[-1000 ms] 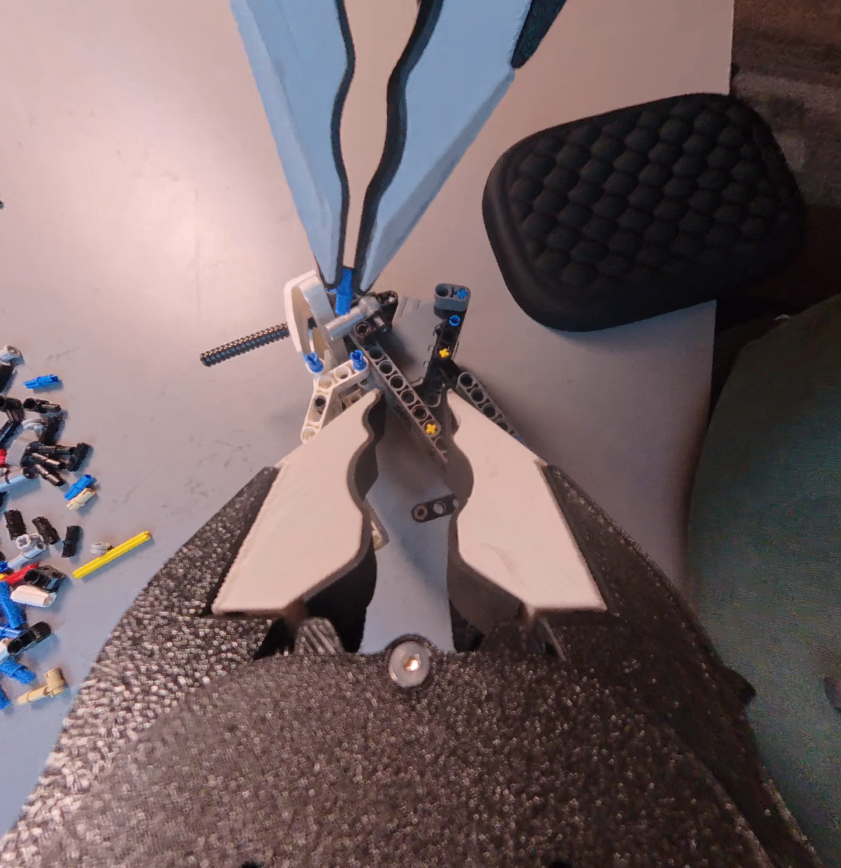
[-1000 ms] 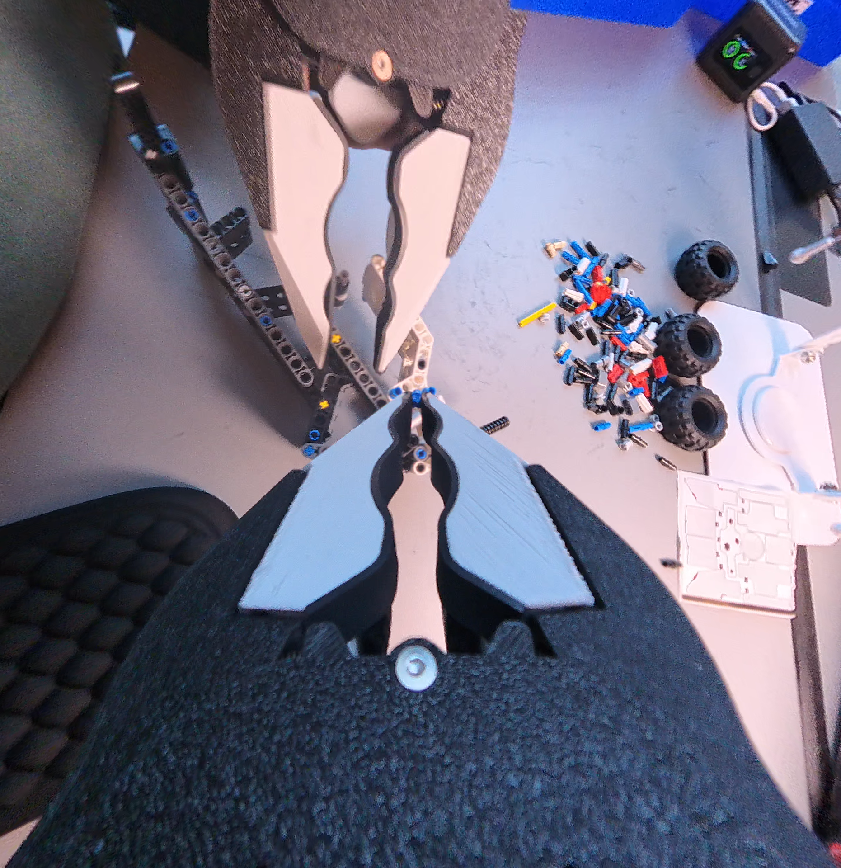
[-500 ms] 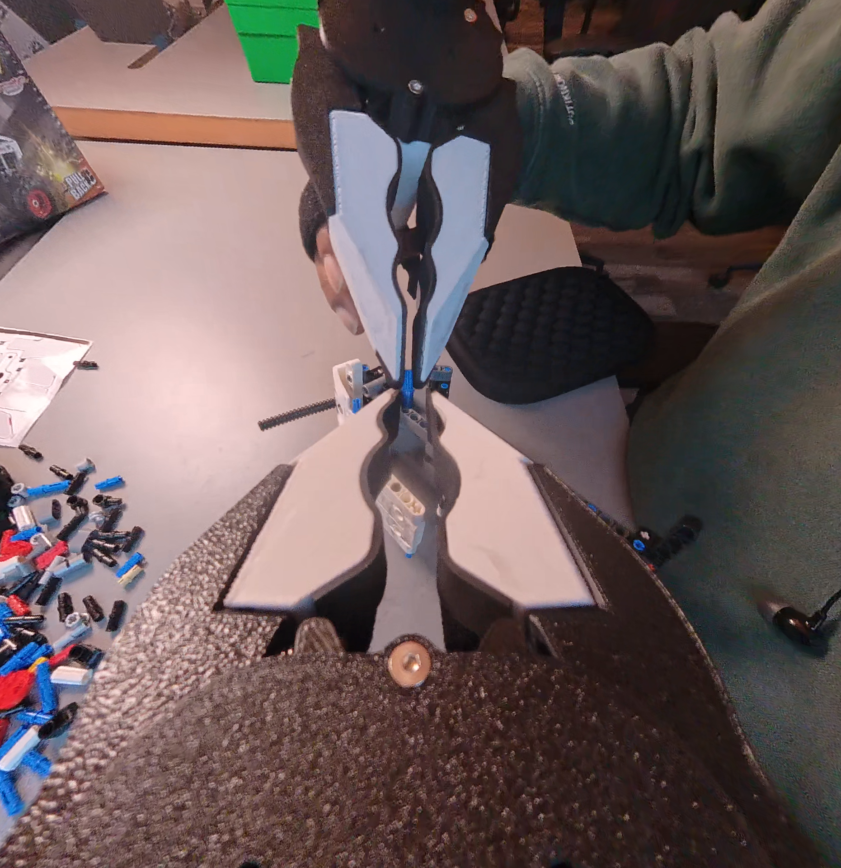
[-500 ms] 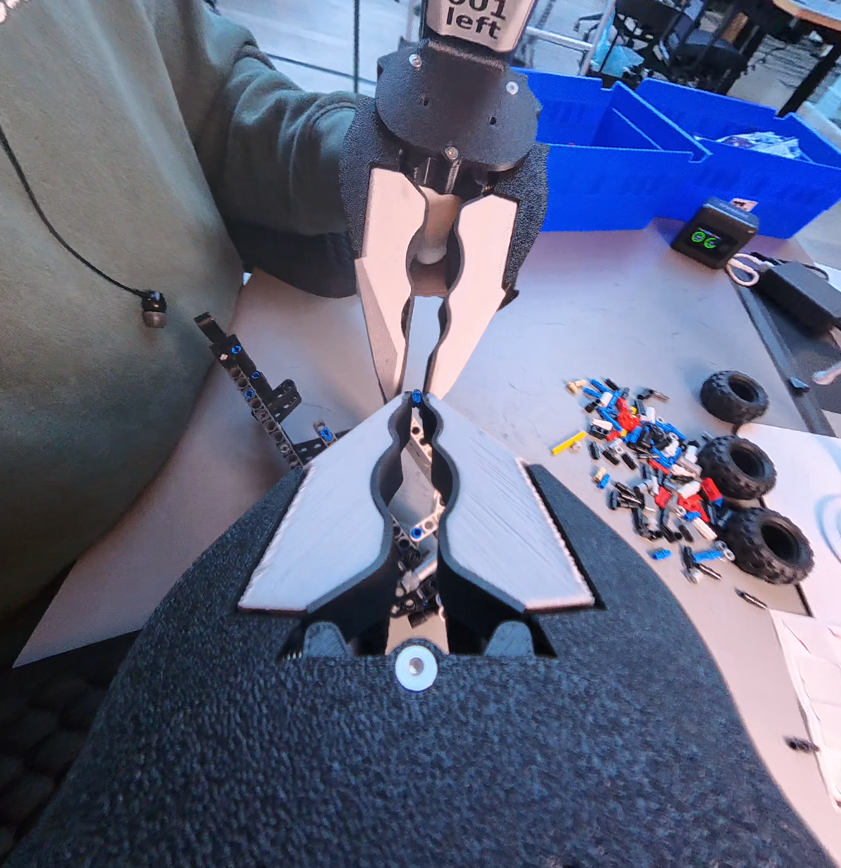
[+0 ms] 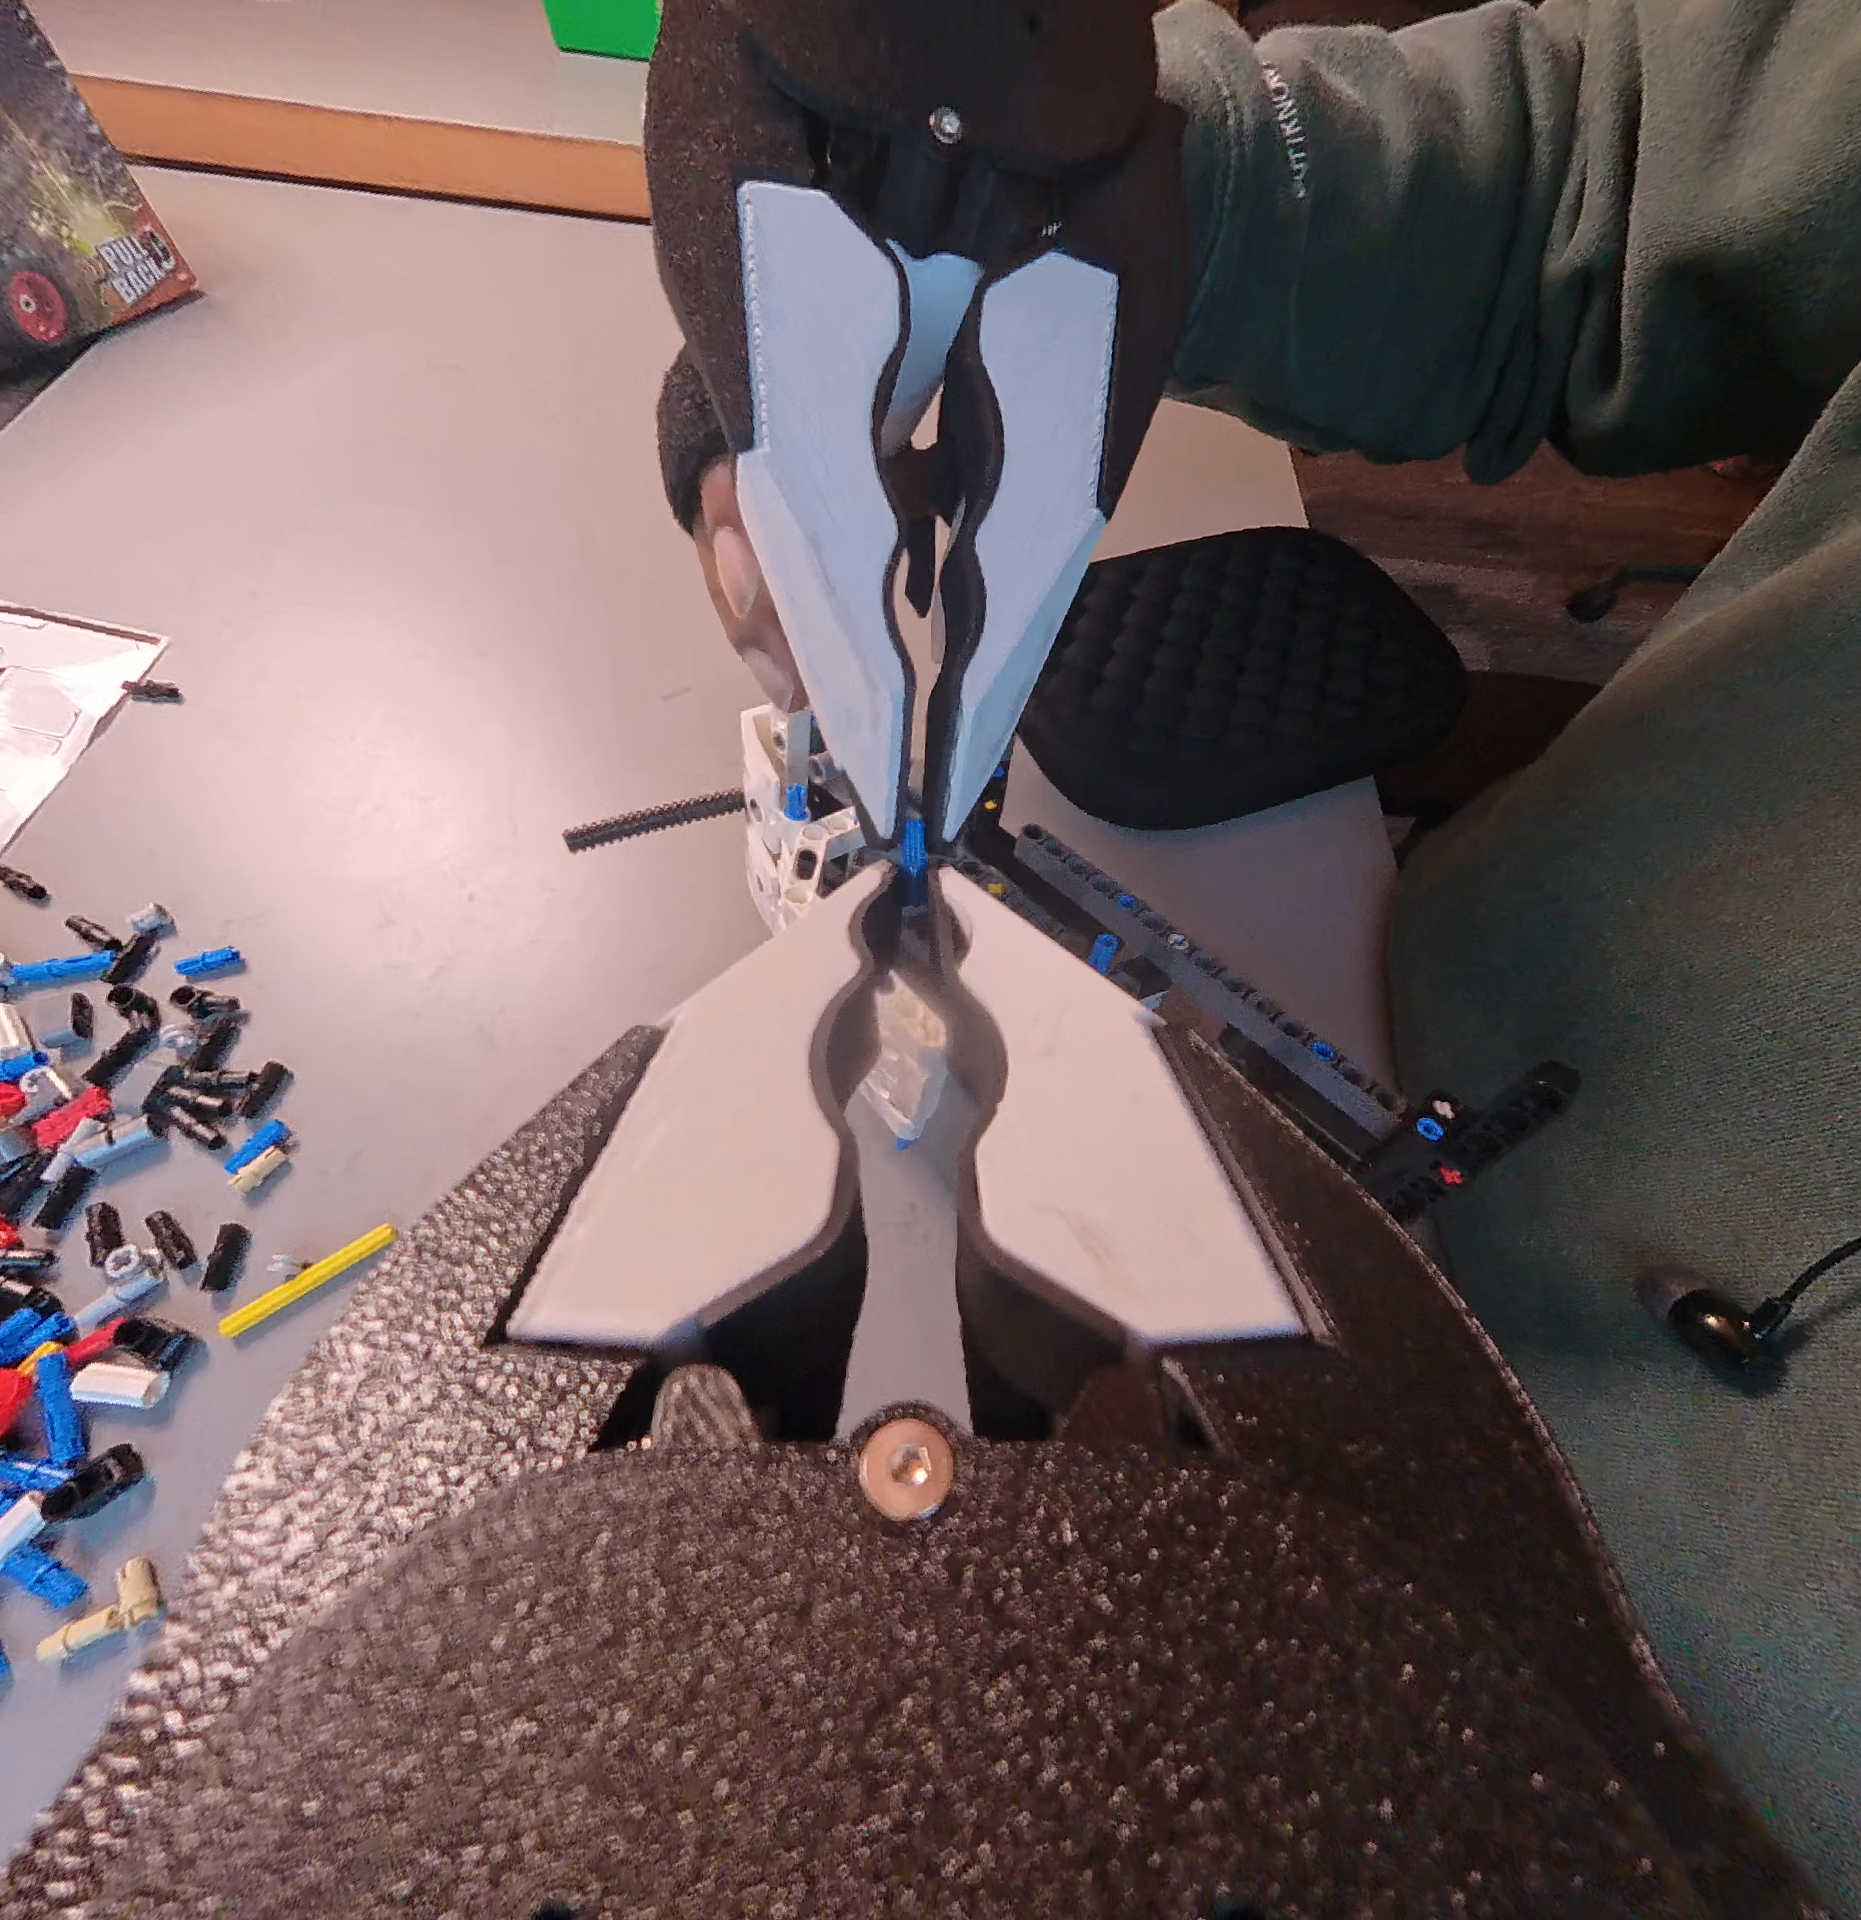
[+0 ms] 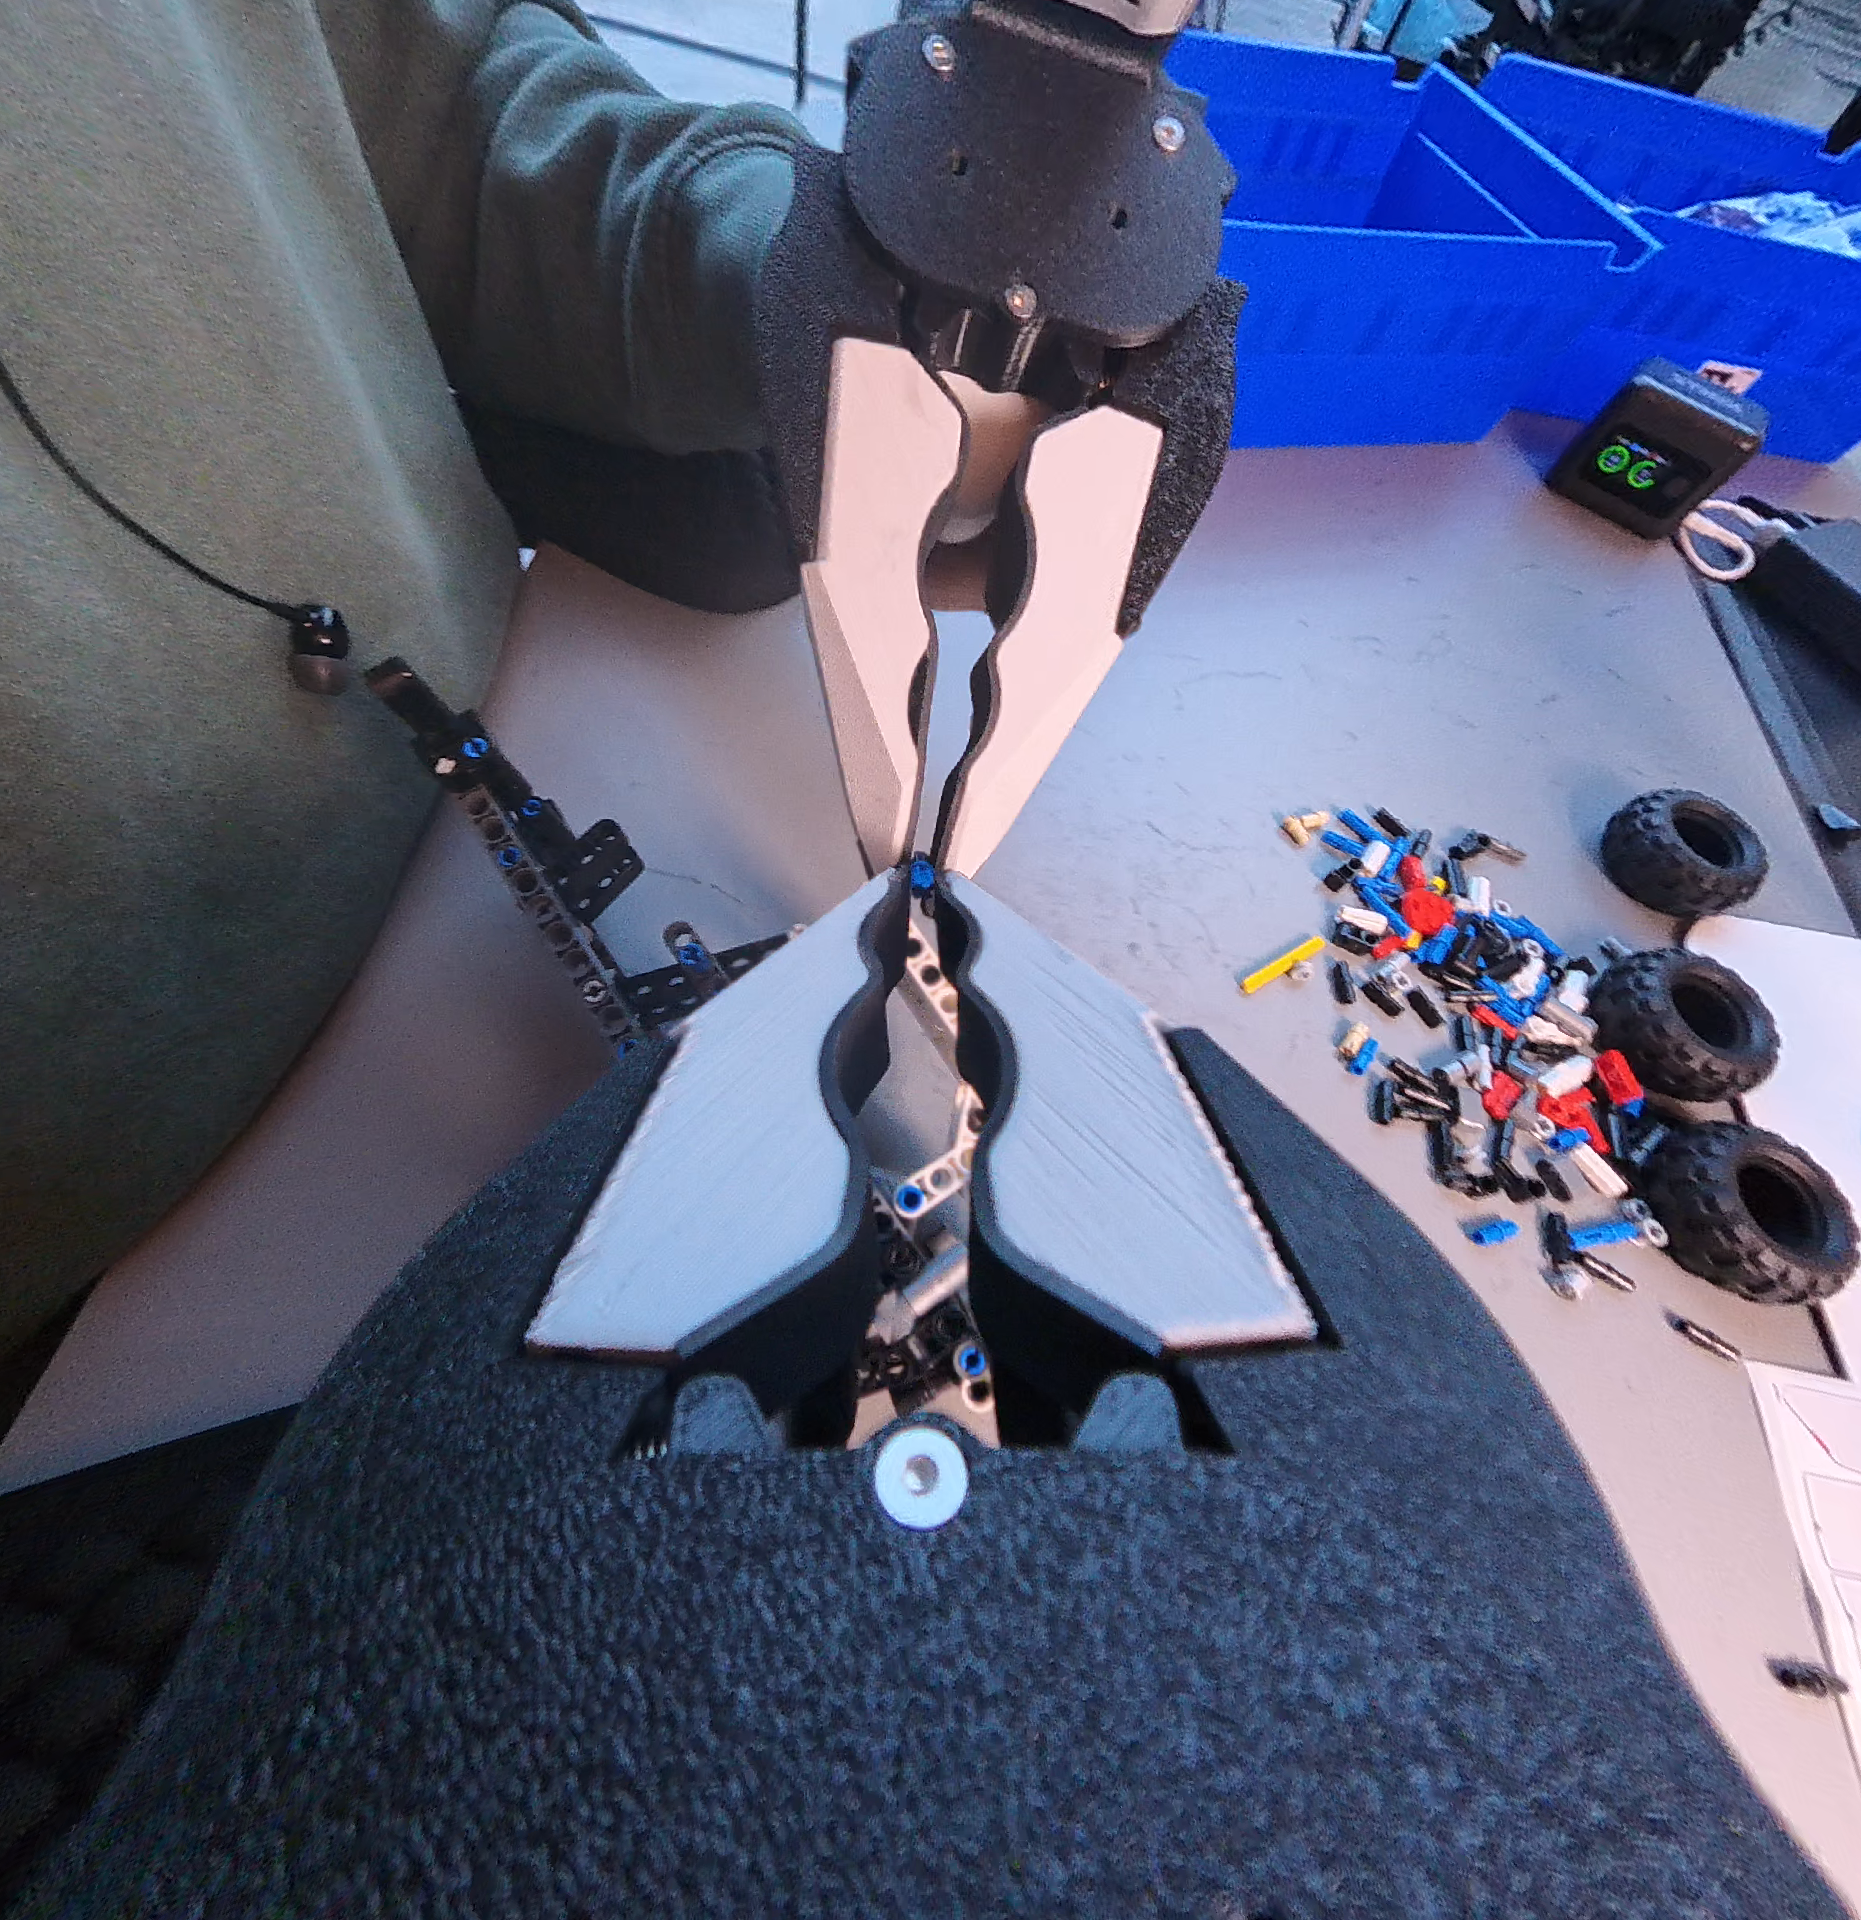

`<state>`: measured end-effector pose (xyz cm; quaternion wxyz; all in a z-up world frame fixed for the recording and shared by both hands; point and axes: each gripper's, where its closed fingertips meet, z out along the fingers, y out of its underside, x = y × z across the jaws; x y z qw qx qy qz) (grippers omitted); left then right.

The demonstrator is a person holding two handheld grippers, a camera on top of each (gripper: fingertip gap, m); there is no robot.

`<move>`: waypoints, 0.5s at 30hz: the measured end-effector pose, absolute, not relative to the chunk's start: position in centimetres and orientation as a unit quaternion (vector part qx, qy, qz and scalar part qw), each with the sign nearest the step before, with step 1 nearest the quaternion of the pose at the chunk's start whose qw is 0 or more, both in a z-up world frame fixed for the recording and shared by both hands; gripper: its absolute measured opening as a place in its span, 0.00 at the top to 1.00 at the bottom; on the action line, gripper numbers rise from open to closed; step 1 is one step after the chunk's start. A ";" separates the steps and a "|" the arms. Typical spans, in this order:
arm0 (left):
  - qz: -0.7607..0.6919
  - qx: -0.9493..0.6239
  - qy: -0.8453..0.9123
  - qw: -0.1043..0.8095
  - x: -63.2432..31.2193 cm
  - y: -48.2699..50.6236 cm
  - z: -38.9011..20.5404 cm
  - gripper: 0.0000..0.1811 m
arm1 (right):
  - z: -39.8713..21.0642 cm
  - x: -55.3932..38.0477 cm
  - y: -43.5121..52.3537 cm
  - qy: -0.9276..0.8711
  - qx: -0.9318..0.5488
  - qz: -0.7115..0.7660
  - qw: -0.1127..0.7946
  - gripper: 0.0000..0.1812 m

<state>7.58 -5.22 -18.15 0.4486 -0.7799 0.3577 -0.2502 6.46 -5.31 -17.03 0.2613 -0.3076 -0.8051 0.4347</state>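
A small blue pin sits where both grippers' tips meet, above a partly built model of white, grey and black holed beams. My left gripper is shut, its tips pinching the near end of the pin. My right gripper comes down from above, shut on the other end. In the right wrist view my right gripper meets the left gripper at the pin. The model's long beam reaches toward the person's green top. Model parts show through both grippers' gaps.
A pile of small loose parts and a yellow axle lie left on the grey table. Three black tyres, blue bins, a small device with a green display, a black cushioned pad and a printed sheet surround. My two grippers' fingertips are within a few centimetres of each other.
One second ago my left gripper stood open around the model. It has shut, and both grippers have tilted up so their tips meet at the blue pin.
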 end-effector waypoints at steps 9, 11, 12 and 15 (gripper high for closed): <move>-0.046 -0.903 0.231 0.360 -5.7 1.5 -26.5 0.97 | -19.8 9.4 -1.3 -0.840 -0.376 0.326 0.217 0.86; -0.054 -0.906 0.219 0.358 -5.7 2.4 -27.0 0.95 | -20.7 9.9 -1.3 -0.852 -0.375 0.299 0.210 0.88; -0.058 -0.905 0.213 0.363 -5.5 2.7 -26.8 0.91 | -20.9 9.9 -1.3 -0.855 -0.376 0.289 0.211 0.89; -0.090 -0.889 0.229 0.387 -3.3 2.6 -25.0 0.84 | -21.7 9.9 -1.1 -0.862 -0.383 0.260 0.208 0.93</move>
